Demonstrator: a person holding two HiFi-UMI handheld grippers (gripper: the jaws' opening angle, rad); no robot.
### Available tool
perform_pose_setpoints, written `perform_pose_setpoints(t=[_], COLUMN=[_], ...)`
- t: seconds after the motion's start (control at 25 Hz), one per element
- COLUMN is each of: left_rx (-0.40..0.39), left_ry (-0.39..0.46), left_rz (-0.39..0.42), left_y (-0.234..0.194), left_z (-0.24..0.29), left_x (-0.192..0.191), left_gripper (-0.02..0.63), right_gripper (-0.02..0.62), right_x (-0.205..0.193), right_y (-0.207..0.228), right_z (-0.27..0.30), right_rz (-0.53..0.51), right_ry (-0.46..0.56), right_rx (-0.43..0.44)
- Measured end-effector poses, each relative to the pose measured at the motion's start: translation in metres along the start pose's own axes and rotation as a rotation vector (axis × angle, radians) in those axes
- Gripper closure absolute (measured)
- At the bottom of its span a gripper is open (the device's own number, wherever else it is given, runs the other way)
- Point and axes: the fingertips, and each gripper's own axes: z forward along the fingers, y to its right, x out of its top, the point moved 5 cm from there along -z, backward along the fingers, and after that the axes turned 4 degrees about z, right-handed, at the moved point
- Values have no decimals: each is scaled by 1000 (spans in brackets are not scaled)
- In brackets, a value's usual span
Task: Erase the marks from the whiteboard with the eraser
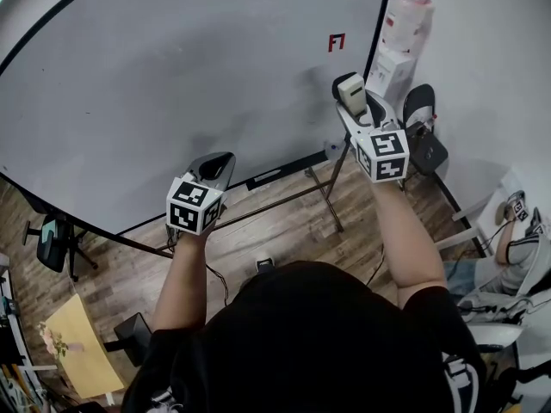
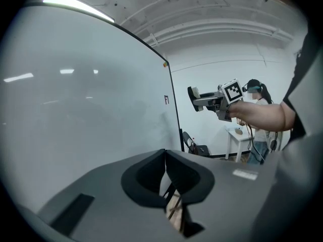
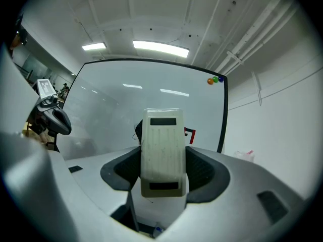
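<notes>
1. A wide whiteboard [image 1: 172, 84] on a metal stand [image 1: 284, 200] filled most of the room ahead of me, over a wooden floor [image 1: 275, 231].
2. A small red mark [image 1: 337, 42] sat near the board's right edge. Coloured magnets [image 3: 215, 79] clung to its top right corner.
3. My right gripper [image 1: 353, 101] had its jaws clamped on the sides of the cream eraser [image 1: 351, 93], which was held up just below that mark. I could not tell whether it touched the board.
4. In the right gripper view the eraser [image 3: 161, 153] blocked the middle of the board, and the mark [image 3: 189, 134] peeped out at its right side.
5. My left gripper [image 1: 215, 163] hung lower near the board's bottom edge. Its jaws were closed tip to tip with nothing between them.
6. A dark office chair [image 1: 52, 239] and a yellow table [image 1: 82, 347] stood at my left.
7. White boxes [image 1: 400, 50], another chair [image 1: 422, 127] and a seated person [image 1: 516, 248] were at my right.
</notes>
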Motion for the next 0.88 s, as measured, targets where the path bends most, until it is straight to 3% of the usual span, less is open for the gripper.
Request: perform_pose_setpoints(t=[0.88], left_rx=[5], left_ry=[22], left_rz=[-26], left_y=[24], left_z=[-11], left_x=[-4], left_gripper=[591], right_gripper=[346], right_x=[-48], right_y=[7], right_z=[-56], right_rz=[68], right_ry=[-70], right_rx=[-22])
